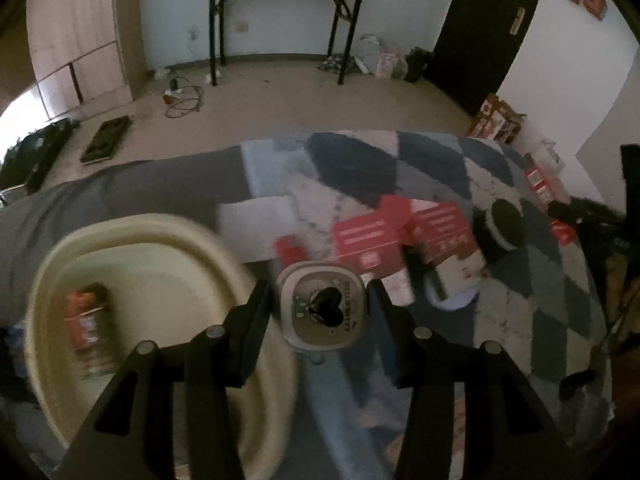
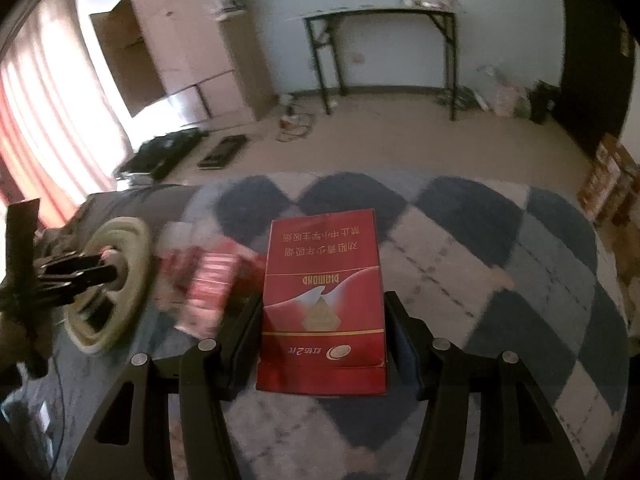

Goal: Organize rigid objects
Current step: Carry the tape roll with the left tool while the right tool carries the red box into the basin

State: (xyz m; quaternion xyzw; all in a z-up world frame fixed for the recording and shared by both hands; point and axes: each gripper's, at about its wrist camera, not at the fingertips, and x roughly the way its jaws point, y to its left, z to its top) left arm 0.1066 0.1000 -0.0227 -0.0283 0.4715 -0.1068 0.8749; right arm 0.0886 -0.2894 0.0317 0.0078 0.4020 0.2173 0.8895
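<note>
While both jaws clamp tin (image 1: 322, 311) and red box (image 2: 322, 300), basin (image 1: 52, 264) holds a jar (image 1: 89, 326).

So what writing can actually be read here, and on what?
"DIAMOND", upside down: red box in the right claw.
Chinese lines above it: legible, upside down.
Lettering on the square tin in the left claw: too blurred.
Flat red boxes: blurred.
</note>
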